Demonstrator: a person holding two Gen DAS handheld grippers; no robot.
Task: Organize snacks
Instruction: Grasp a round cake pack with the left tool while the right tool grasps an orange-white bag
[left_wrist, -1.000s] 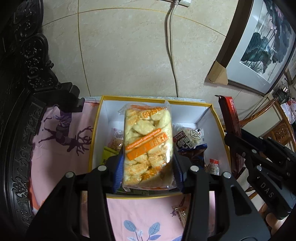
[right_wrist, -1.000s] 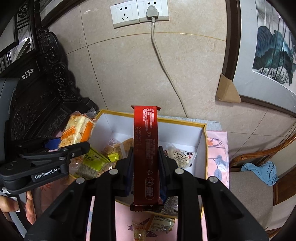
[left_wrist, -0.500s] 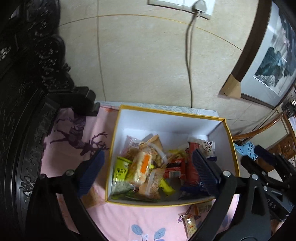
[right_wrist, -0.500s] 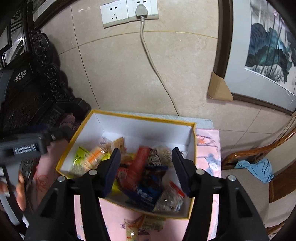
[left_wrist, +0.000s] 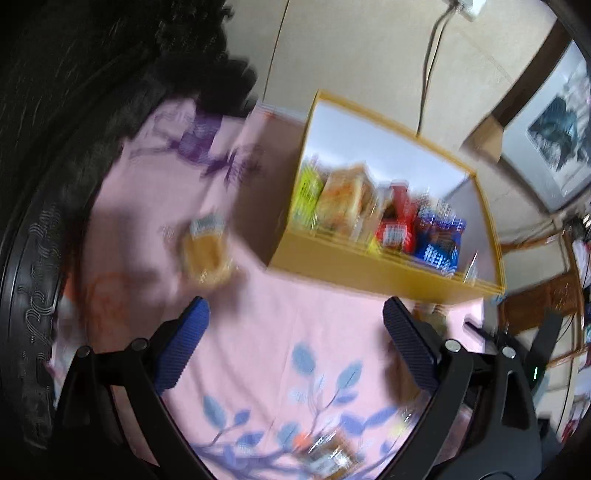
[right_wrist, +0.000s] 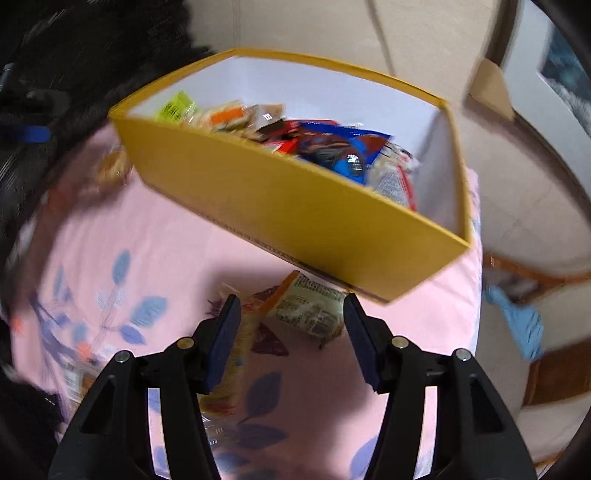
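left gripper (left_wrist: 295, 332) jaws way open and empty over pink cloth (left_wrist: 280, 332), small packet (left_wrist: 207, 251) just ahead-left, right gripper (right_wrist: 291, 332) jaws partway open, nothing gripped, loose packets (right_wrist: 306, 306) between them, yellow box (right_wrist: 295, 206) stuffed with snacks (right_wrist: 332, 147)

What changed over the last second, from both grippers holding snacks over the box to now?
Both packs were let go into the yellow box. The left gripper and right gripper opened, now empty, and swung down toward loose snacks on the pink cloth: an orange packet and a printed packet. Box unmoved.
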